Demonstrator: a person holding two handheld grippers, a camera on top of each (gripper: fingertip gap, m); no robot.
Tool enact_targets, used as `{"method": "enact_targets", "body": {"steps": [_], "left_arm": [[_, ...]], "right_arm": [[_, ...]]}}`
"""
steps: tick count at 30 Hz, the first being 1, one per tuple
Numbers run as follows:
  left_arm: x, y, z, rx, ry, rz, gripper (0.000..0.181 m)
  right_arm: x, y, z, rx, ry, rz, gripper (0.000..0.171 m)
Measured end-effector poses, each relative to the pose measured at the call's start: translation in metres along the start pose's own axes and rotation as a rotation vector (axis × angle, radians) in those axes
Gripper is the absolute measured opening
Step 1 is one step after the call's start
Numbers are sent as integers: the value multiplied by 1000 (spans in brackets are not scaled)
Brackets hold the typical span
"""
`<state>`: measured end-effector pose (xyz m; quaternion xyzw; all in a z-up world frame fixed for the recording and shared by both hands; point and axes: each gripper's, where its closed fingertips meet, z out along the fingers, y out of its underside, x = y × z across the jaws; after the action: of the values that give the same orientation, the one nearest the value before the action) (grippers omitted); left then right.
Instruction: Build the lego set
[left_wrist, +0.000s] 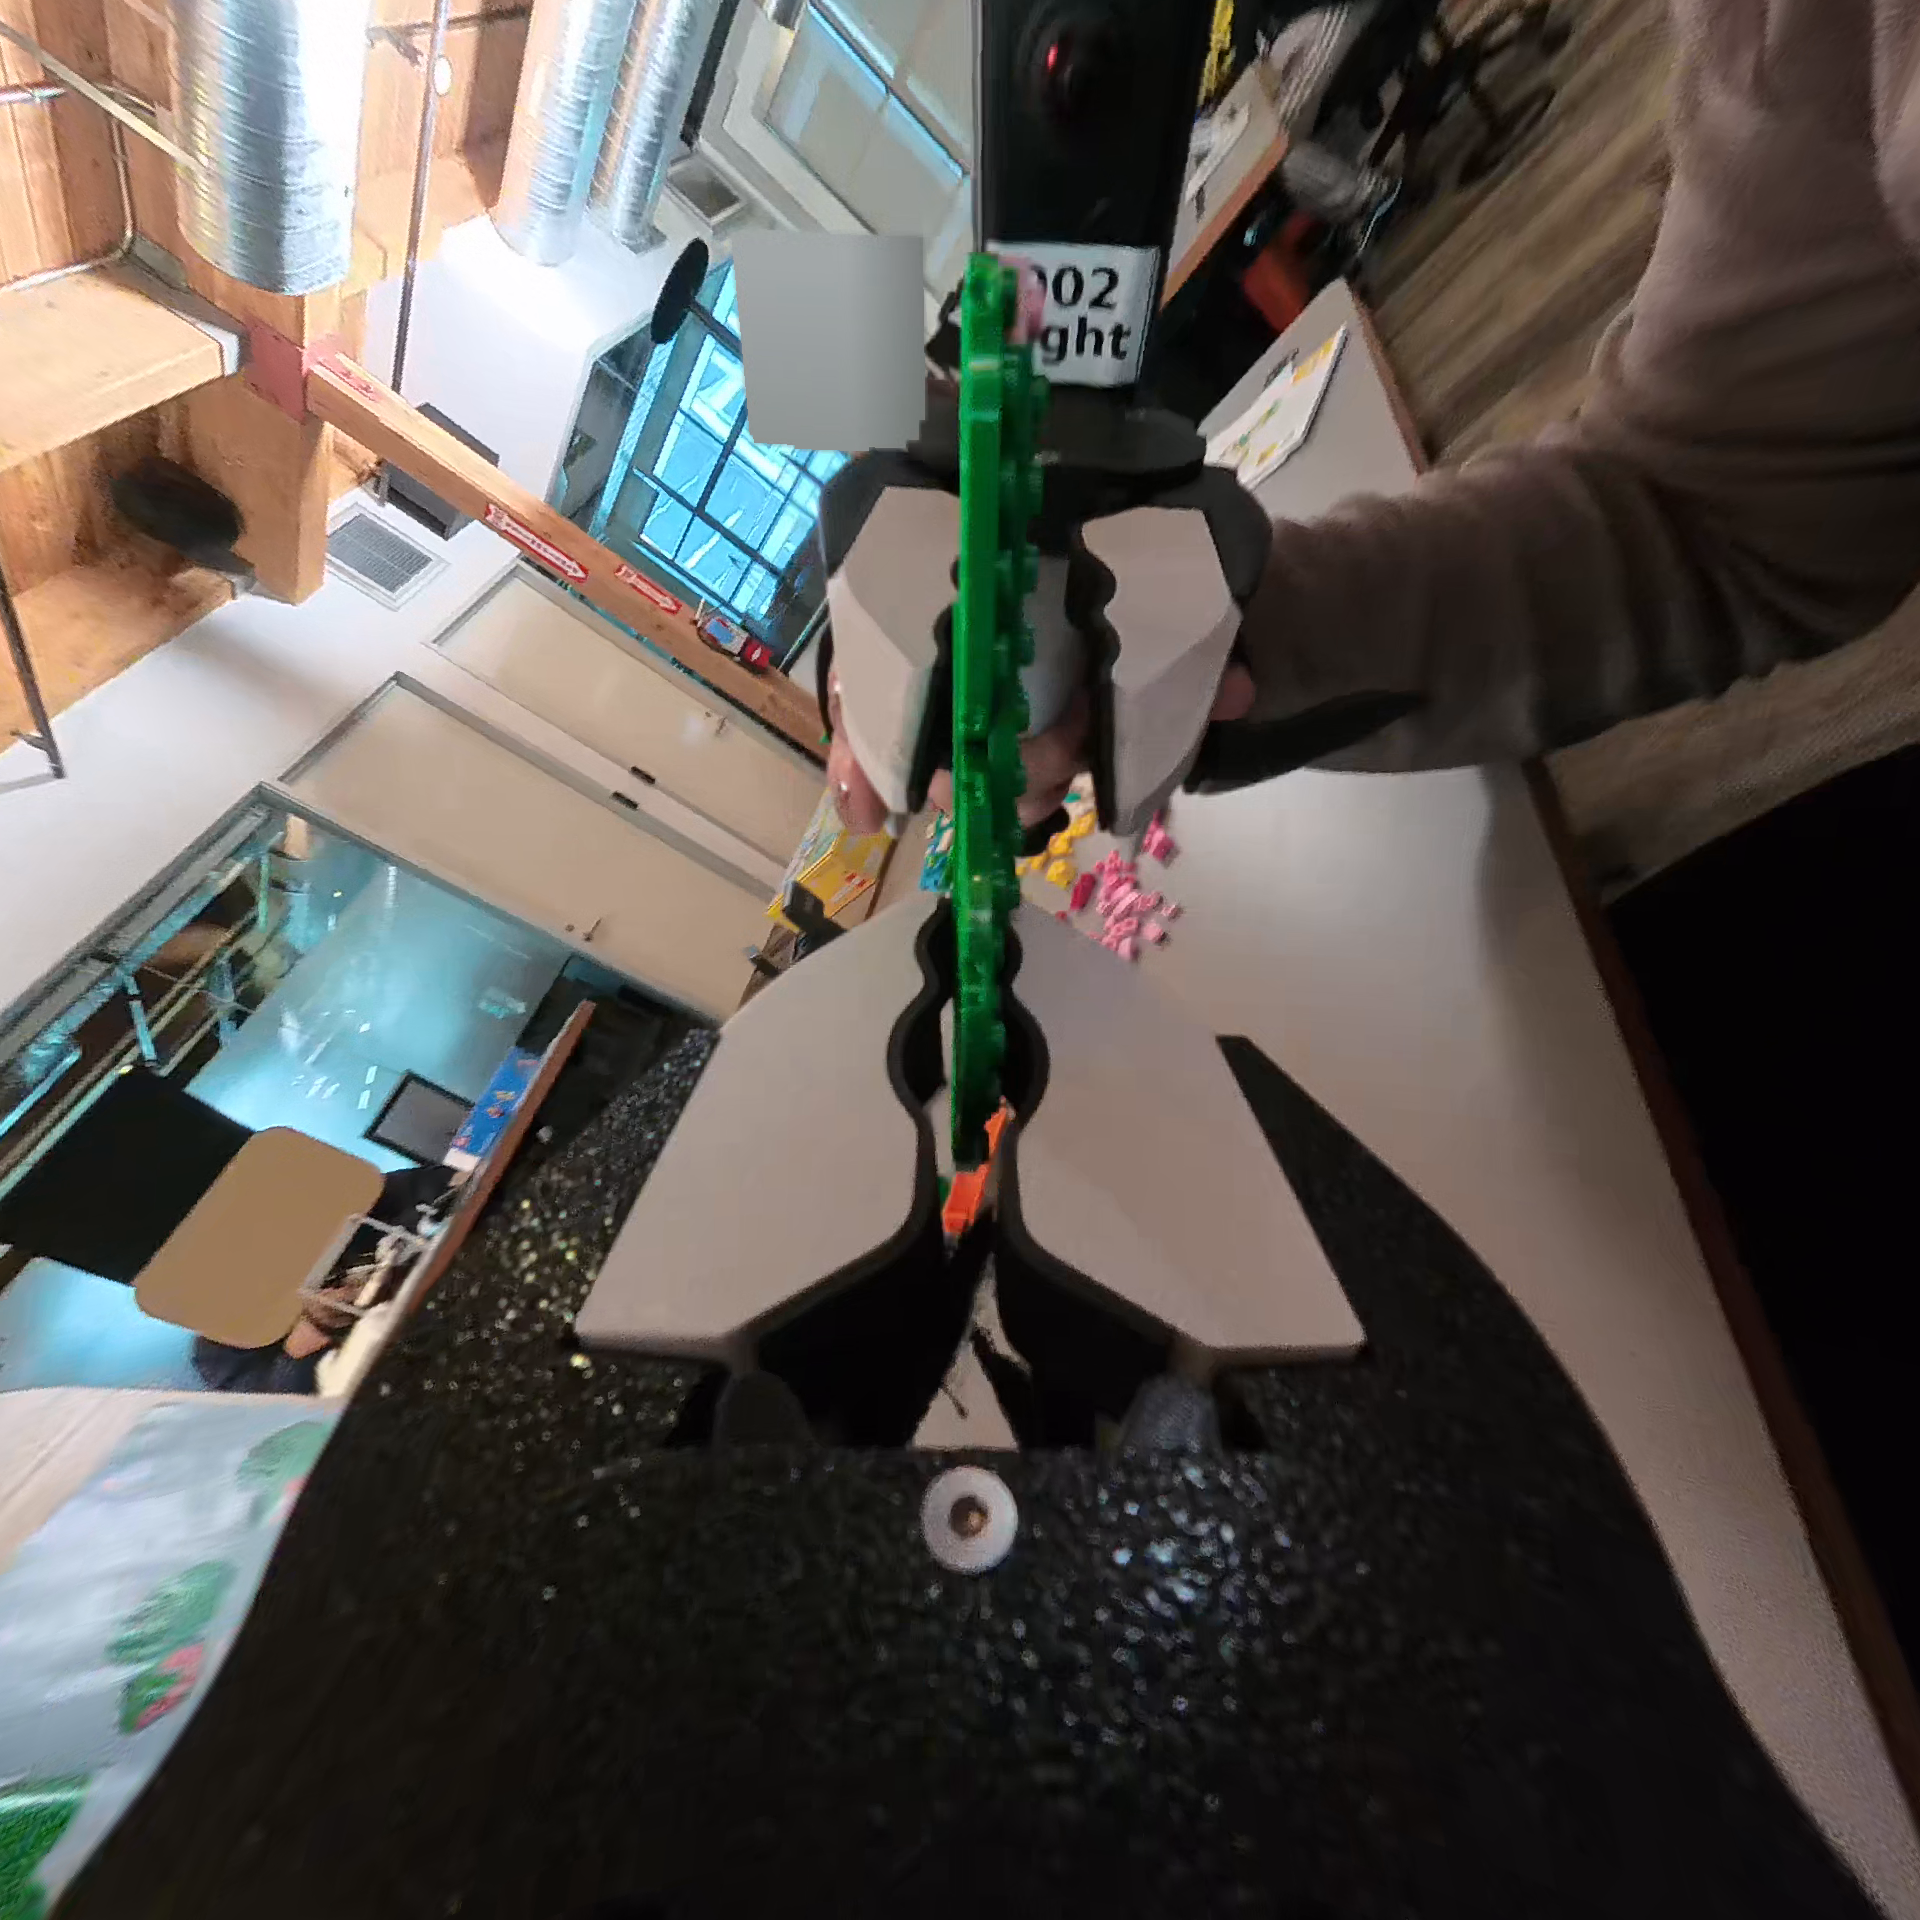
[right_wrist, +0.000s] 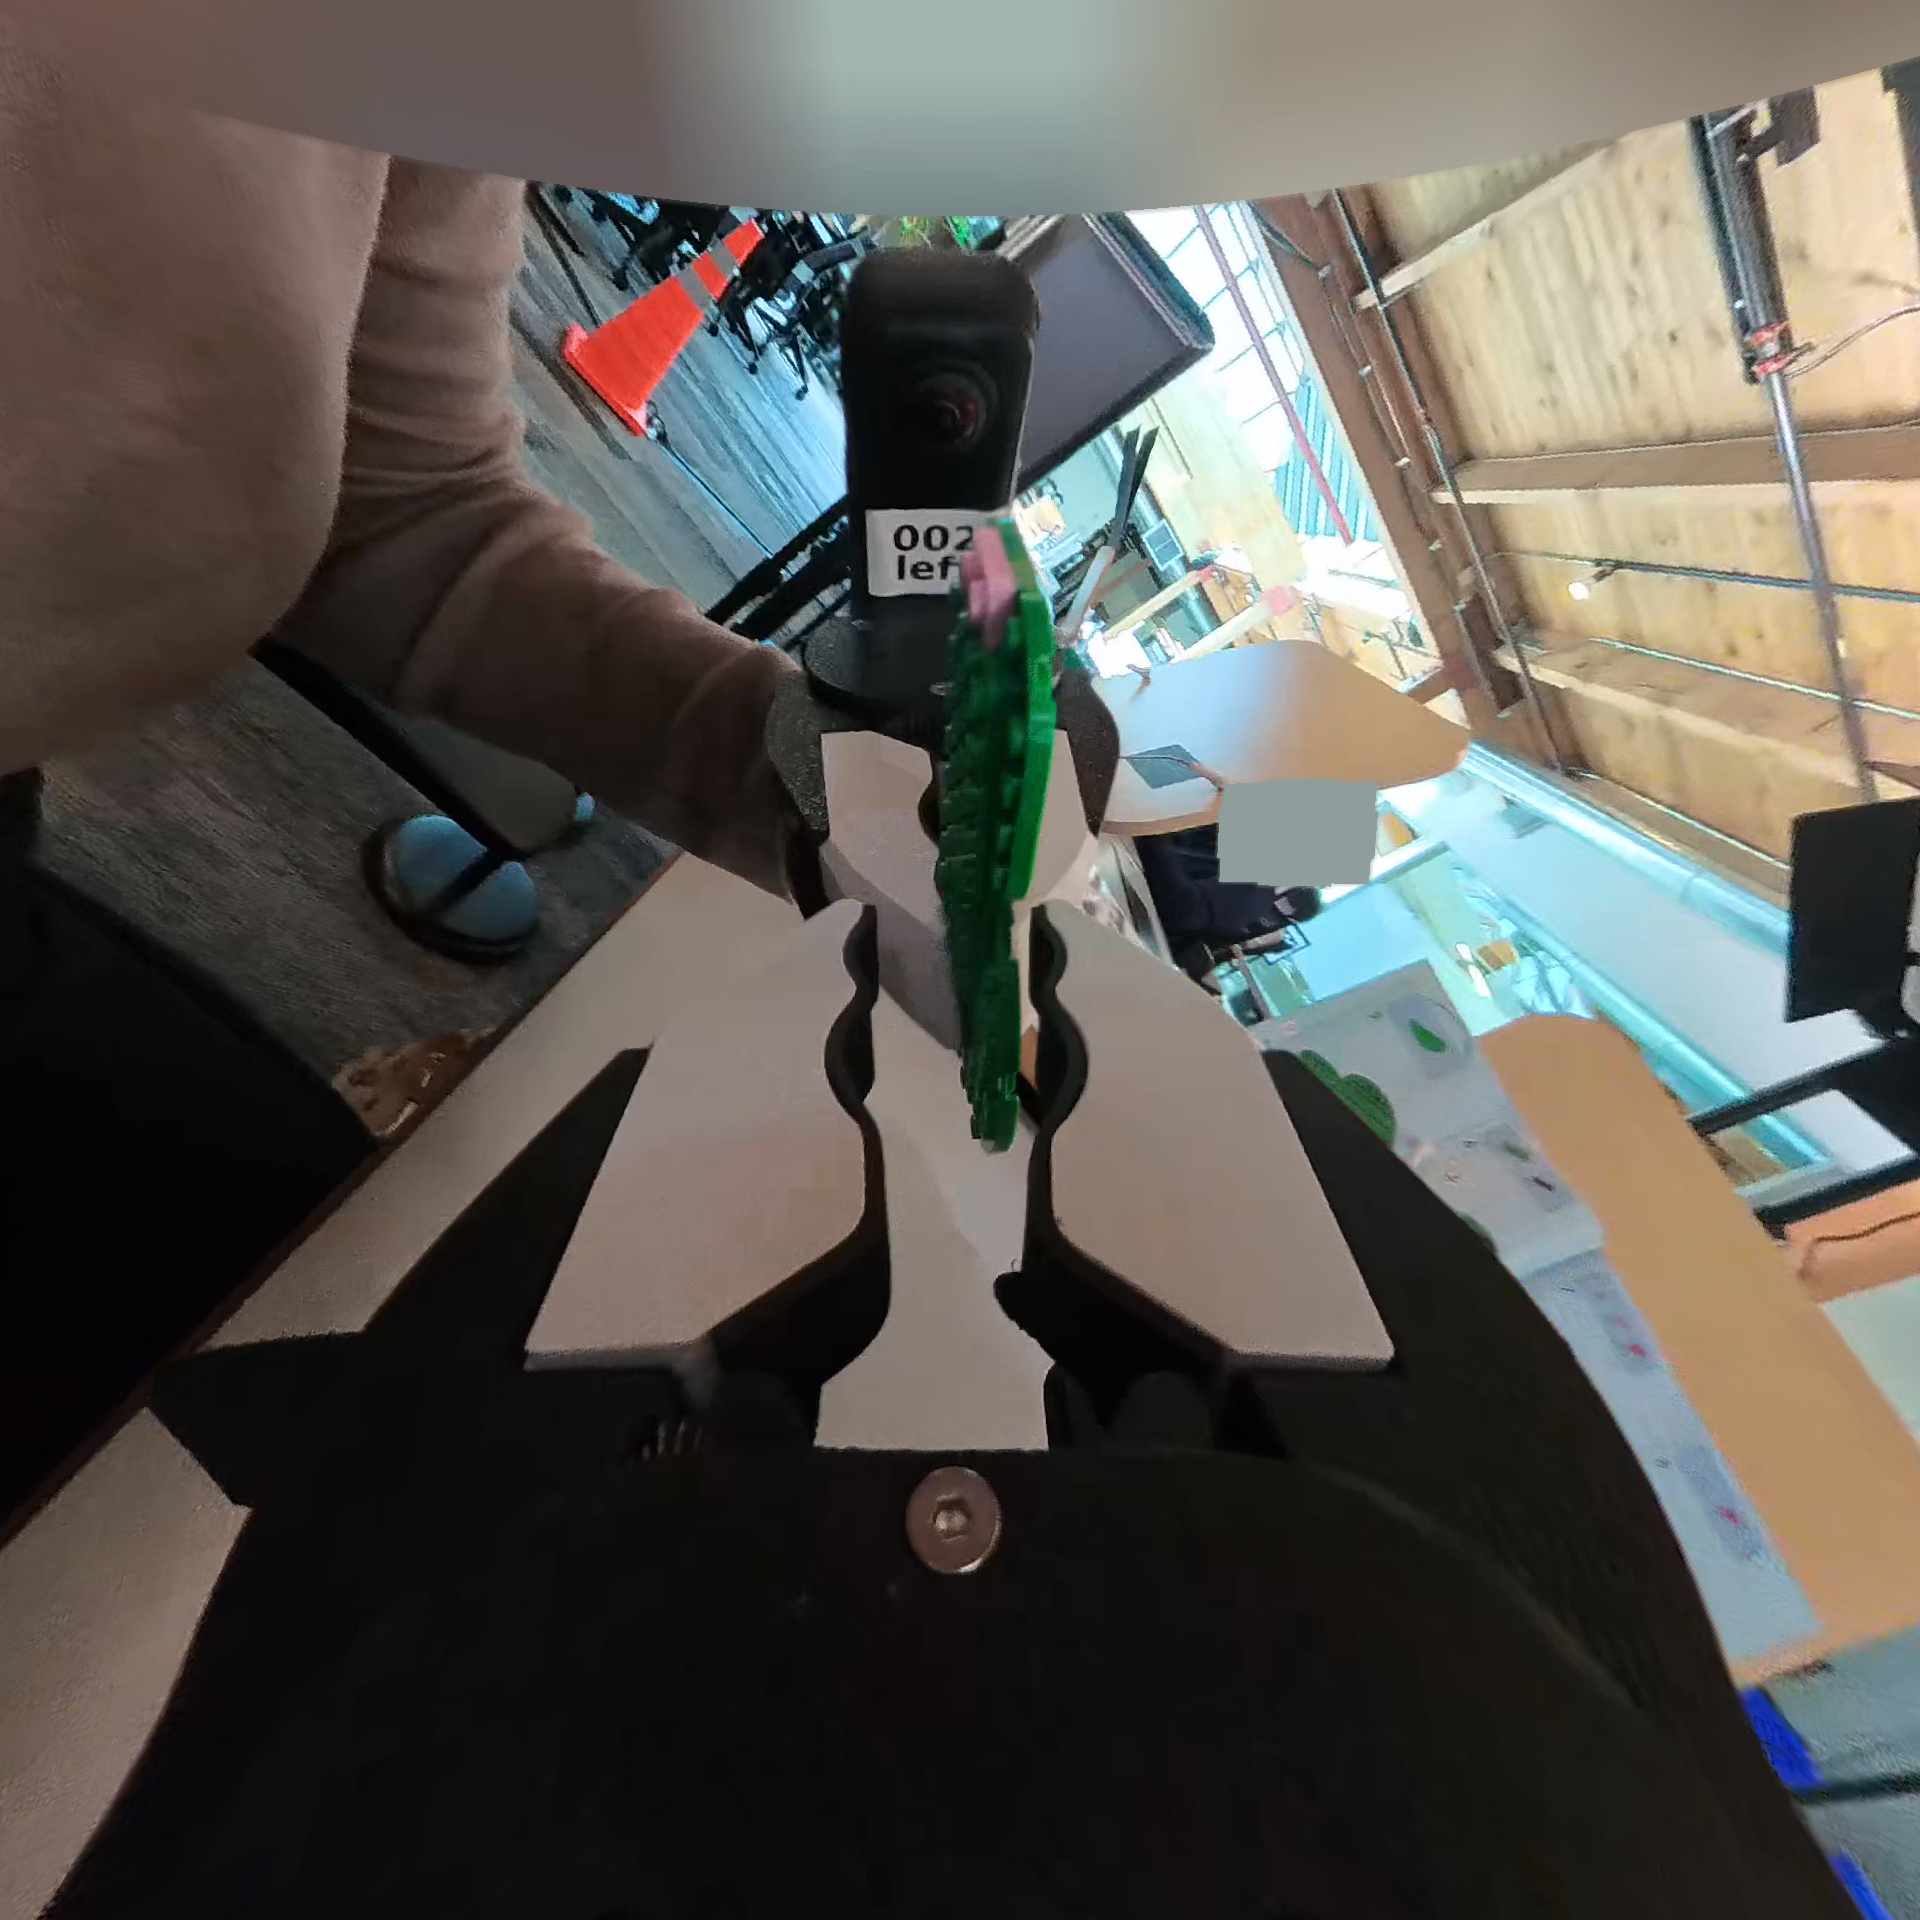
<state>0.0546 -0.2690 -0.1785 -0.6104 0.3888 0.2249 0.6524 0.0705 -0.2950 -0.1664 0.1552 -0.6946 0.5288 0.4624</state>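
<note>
Lego plate (left_wrist: 982, 665), green and studded, is held up edge-on in the air above the desk (left_wrist: 1382, 1039), between the two tongs that face each other. The left gripper (left_wrist: 971, 1049) is clenched on its near end, where an orange piece (left_wrist: 971, 1174) is also pinched between the fingers. The right gripper (left_wrist: 1013, 748) stands spread around the far end; its fingers flank the plate with gaps showing, so it does not grip. A pink piece (right_wrist: 987, 587) sits on the plate's end by the left gripper in the right wrist view.

Judging by this, the build is early: one base plate with very few pieces on it. Loose pink bricks (left_wrist: 1127, 904) and yellow bricks (left_wrist: 1060, 847) lie unsorted near the desk's far edge, with a booklet (left_wrist: 1273, 410) farther along it. Most of the set is left.
</note>
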Motion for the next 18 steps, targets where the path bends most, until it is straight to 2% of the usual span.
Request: {"method": "enact_targets", "body": {"steps": [9, 18], "left_arm": [[10, -3, 3, 17, 59, -5, 5], [12, -4, 6, -10, 76, -22, 5]], "right_arm": [[-5, -3, 8, 40, -17, 26, 7], [-6, -4, 4, 52, -41, 49, 7]]}}
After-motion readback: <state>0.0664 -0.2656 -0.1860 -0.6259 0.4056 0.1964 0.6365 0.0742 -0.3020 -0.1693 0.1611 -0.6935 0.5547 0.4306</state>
